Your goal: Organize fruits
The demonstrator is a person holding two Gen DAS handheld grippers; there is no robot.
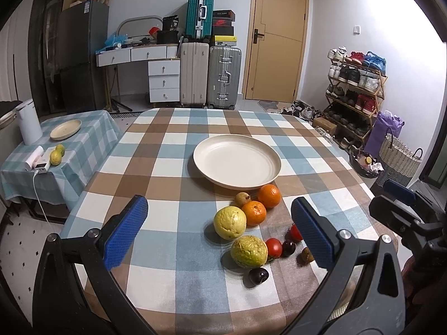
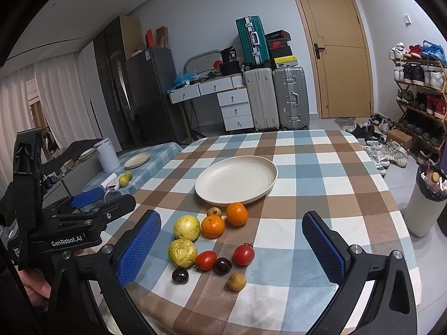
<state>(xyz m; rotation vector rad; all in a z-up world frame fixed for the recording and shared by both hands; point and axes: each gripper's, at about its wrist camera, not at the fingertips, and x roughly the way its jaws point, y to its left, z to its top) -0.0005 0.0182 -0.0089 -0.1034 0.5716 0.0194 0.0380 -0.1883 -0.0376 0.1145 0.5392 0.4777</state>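
An empty cream plate point(image 1: 237, 164) point(image 2: 236, 180) sits mid-table on the checked cloth. In front of it lies a loose cluster of fruit: two oranges point(image 1: 269, 196) point(image 2: 237, 213), two yellow-green guavas point(image 1: 230, 222) point(image 2: 186, 227), two red tomatoes point(image 1: 273, 247) point(image 2: 244, 255), two dark plums point(image 1: 258, 275) point(image 2: 222, 265) and small brown fruits point(image 2: 236, 281). My left gripper point(image 1: 219, 233) is open above the near side of the cluster, holding nothing. My right gripper point(image 2: 232, 248) is open too, its blue pads point(image 2: 139, 248) either side of the fruit, empty.
A low side table point(image 1: 83, 145) at the left carries a second plate point(image 1: 65, 129), two green-yellow fruits point(image 1: 56, 156), a white kettle and a charger. Suitcases, drawers and a door stand behind; a shoe rack point(image 1: 354, 92) and baskets stand at the right.
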